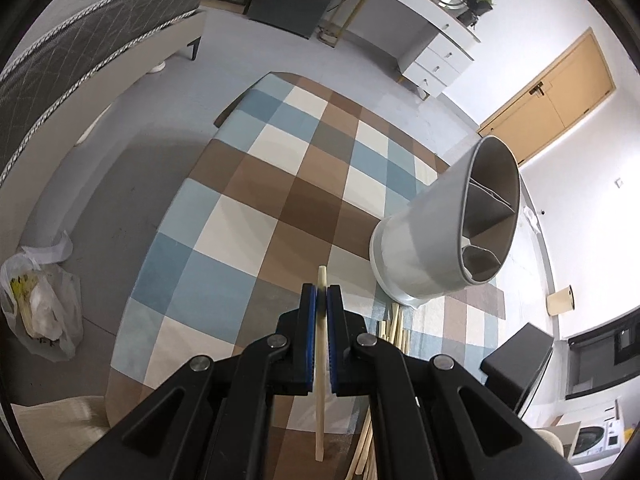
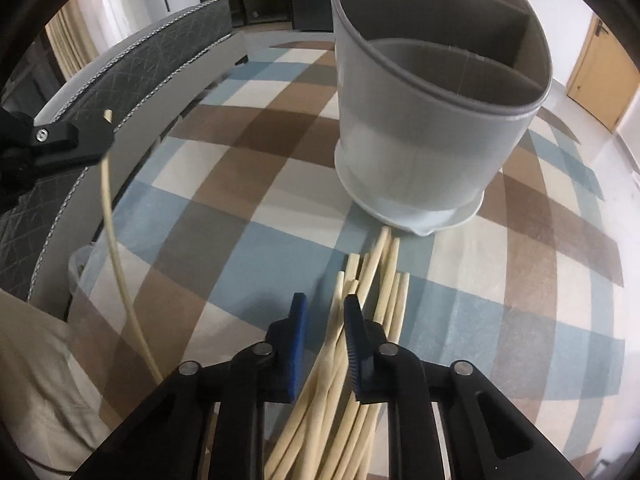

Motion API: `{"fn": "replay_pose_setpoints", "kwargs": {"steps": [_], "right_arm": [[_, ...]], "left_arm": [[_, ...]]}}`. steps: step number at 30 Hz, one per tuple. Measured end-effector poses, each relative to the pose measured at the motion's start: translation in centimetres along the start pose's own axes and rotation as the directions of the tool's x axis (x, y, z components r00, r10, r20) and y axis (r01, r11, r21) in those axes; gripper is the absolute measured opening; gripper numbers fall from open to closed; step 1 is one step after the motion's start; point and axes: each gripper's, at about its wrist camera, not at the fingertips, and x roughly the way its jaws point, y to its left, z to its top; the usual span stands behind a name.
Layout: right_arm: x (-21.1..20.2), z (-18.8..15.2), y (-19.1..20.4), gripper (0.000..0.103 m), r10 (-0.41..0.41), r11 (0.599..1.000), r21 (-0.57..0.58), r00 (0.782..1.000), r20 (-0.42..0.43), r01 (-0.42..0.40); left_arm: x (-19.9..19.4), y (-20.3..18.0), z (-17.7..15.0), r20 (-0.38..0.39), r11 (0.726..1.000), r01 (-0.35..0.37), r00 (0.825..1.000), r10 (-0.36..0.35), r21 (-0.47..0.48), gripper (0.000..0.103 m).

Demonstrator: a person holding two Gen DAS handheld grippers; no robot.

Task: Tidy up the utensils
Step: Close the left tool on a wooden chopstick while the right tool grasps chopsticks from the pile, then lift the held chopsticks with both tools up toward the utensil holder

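A: Chopstick (image 1: pixel 321 344), pale wood, is clamped in our left gripper (image 1: pixel 321 300), lifted off the checked rug (image 1: pixel 224 216).

B: Our right gripper (image 2: pixel 325 312) straddles the loose pile (image 2: pixel 372 292), fingers (image 2: pixel 298 340) not visibly pinching. Next: the grey divided holder (image 2: pixel 432 128).

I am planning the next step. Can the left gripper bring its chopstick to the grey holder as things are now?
Probably yes: the left gripper is shut on one chopstick, the grey holder stands open-topped nearby, and nothing lies between.
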Motion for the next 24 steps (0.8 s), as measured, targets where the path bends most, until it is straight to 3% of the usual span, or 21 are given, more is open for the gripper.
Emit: {"fn": "replay_pose_setpoints", "kwargs": {"steps": [3,9,18,24], "right_arm": [[0.3,0.0,0.5,0.005,-0.034,0.999,-0.025,0.999,0.021,0.035],[-1.6,-0.2,-0.9,0.004,0.016,0.999,0.046,0.995,0.096,-0.02],[-9.6,-2.3,-5.2,0.004,0.079,0.974,0.174,0.941,0.328,-0.142],[-12.2,-3.5,-6.1,0.004,0.103,0.957,0.208,0.909,0.404,-0.201]], "left_arm": [[-0.1,0.1,0.1,0.004,1.0,-0.004,1.0,0.004,-0.005,0.001],[-0.4,-0.4,0.0,0.023,1.0,0.012,1.0,-0.012,0.018,0.001],[-2.0,-3.3,-1.7,0.059,0.988,0.0,0.998,-0.01,0.153,0.001],[-3.3,-5.7,-3.2,0.086,0.968,-0.037,0.996,0.016,0.25,0.001]]}}
